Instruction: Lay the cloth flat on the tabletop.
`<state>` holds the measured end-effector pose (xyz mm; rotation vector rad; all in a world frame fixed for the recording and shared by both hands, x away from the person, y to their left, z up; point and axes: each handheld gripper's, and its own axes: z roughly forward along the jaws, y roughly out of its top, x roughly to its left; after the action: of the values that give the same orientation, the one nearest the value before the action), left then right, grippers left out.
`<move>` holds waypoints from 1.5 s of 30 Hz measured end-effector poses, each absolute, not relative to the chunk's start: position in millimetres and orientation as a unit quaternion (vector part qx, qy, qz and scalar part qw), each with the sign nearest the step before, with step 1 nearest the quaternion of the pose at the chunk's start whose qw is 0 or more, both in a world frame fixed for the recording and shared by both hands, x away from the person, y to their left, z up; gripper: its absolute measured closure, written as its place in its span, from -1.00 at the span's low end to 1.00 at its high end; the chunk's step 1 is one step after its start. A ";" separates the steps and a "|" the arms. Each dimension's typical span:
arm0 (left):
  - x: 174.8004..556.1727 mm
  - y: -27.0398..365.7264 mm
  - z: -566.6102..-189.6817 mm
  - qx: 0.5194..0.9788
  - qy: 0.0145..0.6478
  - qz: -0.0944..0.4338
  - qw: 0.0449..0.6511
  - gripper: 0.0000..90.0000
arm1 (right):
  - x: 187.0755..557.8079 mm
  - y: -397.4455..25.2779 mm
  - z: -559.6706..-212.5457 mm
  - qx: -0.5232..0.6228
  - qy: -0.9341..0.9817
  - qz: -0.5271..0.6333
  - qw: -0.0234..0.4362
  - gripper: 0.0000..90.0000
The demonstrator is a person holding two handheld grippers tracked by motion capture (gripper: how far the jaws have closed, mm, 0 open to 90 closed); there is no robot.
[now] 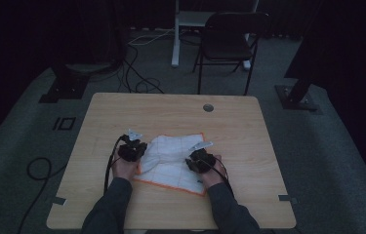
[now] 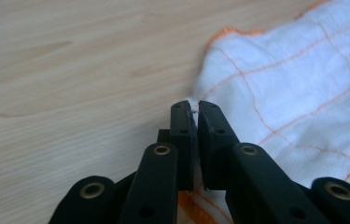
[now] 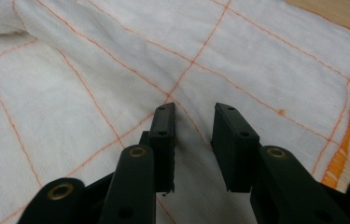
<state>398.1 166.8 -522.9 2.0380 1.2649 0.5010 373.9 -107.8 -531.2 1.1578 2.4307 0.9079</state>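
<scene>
The white cloth (image 1: 176, 161) with orange edging lies rumpled on the desk (image 1: 239, 126) before me. My left gripper (image 2: 194, 108) pinches its edge; my right gripper (image 3: 195, 114) hovers open above its middle.

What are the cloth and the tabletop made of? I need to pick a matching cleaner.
The cloth looks like soft woven cotton, matt white with thin orange grid lines and an orange stitched hem; its weave shows up close. The tabletop looks like pale wood-grain laminate or veneer, smooth and satin; which one is unclear.
</scene>
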 end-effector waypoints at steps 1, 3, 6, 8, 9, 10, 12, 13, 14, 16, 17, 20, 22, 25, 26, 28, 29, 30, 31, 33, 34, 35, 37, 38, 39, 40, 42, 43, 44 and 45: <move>397.9 165.0 -524.1 0.783 0.485 0.190 0.339 0.88 | 373.6 -108.8 -531.2 0.403 0.846 0.315 0.149 0.59; 397.5 162.8 -525.3 0.787 0.480 0.183 0.342 0.82 | 372.9 -111.2 -531.1 0.401 0.847 0.314 0.149 0.66; 396.0 161.2 -524.6 0.790 0.472 0.177 0.349 0.73 | 371.9 -115.0 -531.0 0.404 0.847 0.313 0.149 0.77; 395.1 162.6 -521.6 0.787 0.470 0.174 0.359 0.67 | 371.3 -118.5 -530.9 0.404 0.847 0.312 0.148 0.81; 394.8 163.8 -519.7 0.784 0.470 0.177 0.365 0.64 | 370.8 -120.0 -530.8 0.404 0.847 0.312 0.149 0.82; 394.8 163.8 -519.7 0.784 0.470 0.177 0.365 0.62 | 370.8 -120.0 -530.8 0.404 0.847 0.312 0.149 0.82; 395.4 169.4 -514.3 0.774 0.475 0.181 0.377 0.62 | 369.7 -123.5 -530.9 0.406 0.846 0.312 0.149 0.83; 397.6 174.3 -511.2 0.768 0.482 0.185 0.378 0.62 | 369.1 -125.5 -531.0 0.407 0.846 0.312 0.149 0.82; 397.6 174.3 -511.2 0.768 0.482 0.185 0.378 0.62 | 369.1 -125.5 -531.0 0.407 0.846 0.312 0.149 0.82; 400.2 178.2 -510.0 0.762 0.491 0.189 0.378 0.66 | 368.9 -126.5 -531.2 0.408 0.845 0.313 0.150 0.83; 401.3 179.7 -509.7 0.760 0.494 0.189 0.376 0.69 | 368.8 -126.4 -531.3 0.407 0.845 0.313 0.151 0.83; 407.9 181.8 -513.9 0.758 0.507 0.190 0.364 0.72 | 368.8 -126.4 -531.5 0.408 0.844 0.314 0.151 0.83; 411.2 182.2 -517.5 0.757 0.515 0.182 0.360 0.71 | 368.6 -126.5 -531.6 0.408 0.844 0.314 0.151 0.82; 413.7 182.3 -521.0 0.753 0.523 0.164 0.364 0.55 | 368.5 -126.5 -531.8 0.408 0.843 0.315 0.152 0.82; 413.8 181.2 -521.6 0.754 0.522 0.162 0.364 0.52 | 368.5 -126.6 -531.8 0.408 0.843 0.315 0.152 0.82; 413.9 179.8 -522.2 0.758 0.518 0.161 0.361 0.46 | 368.6 -126.8 -531.9 0.408 0.843 0.316 0.151 0.82; 414.5 176.4 -524.1 0.764 0.516 0.154 0.357 0.42 | 368.5 -126.7 -531.9 0.408 0.843 0.316 0.152 0.82; 414.5 176.4 -524.1 0.764 0.516 0.154 0.357 0.39 | 368.4 -126.7 -532.0 0.408 0.843 0.316 0.152 0.82; 414.9 174.8 -525.4 0.766 0.515 0.154 0.352 0.39 | 368.4 -126.7 -532.0 0.408 0.843 0.316 0.152 0.82; 415.9 173.5 -528.4 0.768 0.516 0.145 0.351 0.35 | 368.2 -126.7 -532.1 0.409 0.842 0.316 0.152 0.82; 415.8 172.8 -530.0 0.767 0.518 0.143 0.350 0.30 | 368.2 -127.0 -532.3 0.409 0.842 0.318 0.152 0.82; 415.8 172.8 -530.0 0.767 0.518 0.143 0.350 0.29 | 368.2 -127.0 -532.3 0.409 0.842 0.318 0.152 0.82; 415.9 172.1 -531.8 0.770 0.516 0.133 0.351 0.26 | 368.1 -127.2 -532.4 0.409 0.842 0.318 0.152 0.82; 416.0 171.0 -532.9 0.773 0.514 0.135 0.347 0.24 | 368.2 -127.3 -532.4 0.409 0.842 0.318 0.152 0.82; 415.8 170.2 -533.6 0.773 0.514 0.135 0.348 0.23 | 368.3 -127.4 -532.5 0.409 0.842 0.319 0.152 0.82; 415.8 169.8 -533.7 0.772 0.514 0.135 0.348 0.22 | 368.2 -127.4 -532.5 0.408 0.842 0.319 0.152 0.82; 415.8 169.2 -533.5 0.774 0.512 0.135 0.347 0.23 | 367.8 -127.3 -532.6 0.408 0.842 0.319 0.153 0.81; 415.5 168.3 -533.7 0.774 0.511 0.136 0.347 0.23 | 367.8 -127.4 -532.7 0.408 0.842 0.319 0.153 0.81; 415.0 167.3 -533.7 0.776 0.510 0.137 0.346 0.23 | 367.8 -127.4 -532.7 0.408 0.842 0.319 0.153 0.81; 414.0 165.4 -533.6 0.779 0.505 0.137 0.344 0.32 | 367.5 -127.3 -532.8 0.407 0.841 0.320 0.154 0.81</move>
<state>414.0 165.4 -533.6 2.0246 1.3121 0.3569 367.5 -127.3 -532.8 1.1676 2.4118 0.9160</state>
